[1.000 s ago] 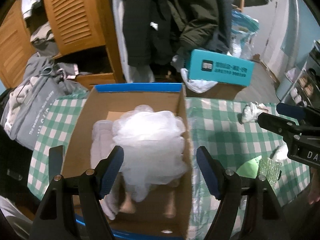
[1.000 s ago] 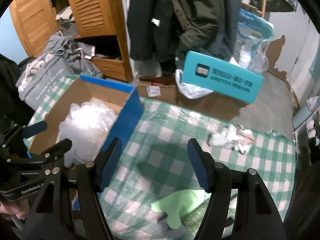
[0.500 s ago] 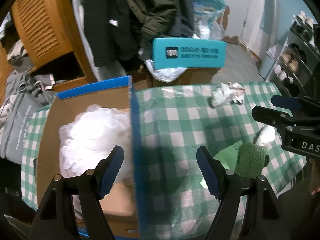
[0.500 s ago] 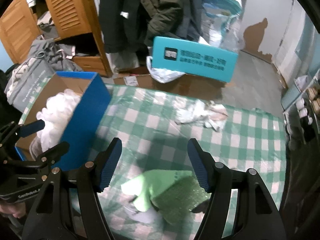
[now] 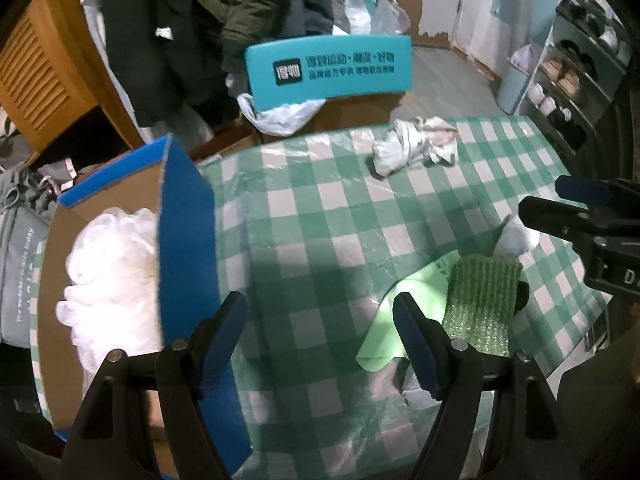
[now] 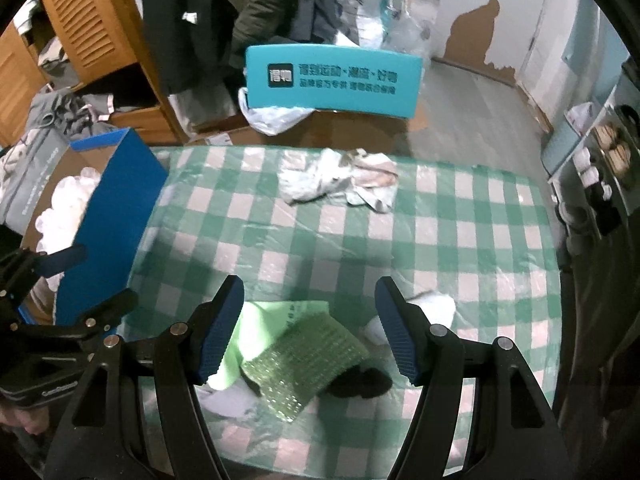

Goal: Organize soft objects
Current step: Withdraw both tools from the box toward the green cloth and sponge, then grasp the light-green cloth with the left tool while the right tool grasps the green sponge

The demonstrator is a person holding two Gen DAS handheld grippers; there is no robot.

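Over the green-checked tablecloth both my grippers hang with jaws spread and nothing between them: my left gripper beside the blue cardboard box holding white fluff, my right gripper above the green bubble wrap lying on a light-green cloth.

Wooden louvred wardrobe left; dark coats hanging; grey floor; shoe rack right.

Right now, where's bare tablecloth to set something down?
Free: the middle, between the blue box, the crumpled rag and the green cloth. Crowded: near edge, where green cloth, bubble wrap and white wad cluster.
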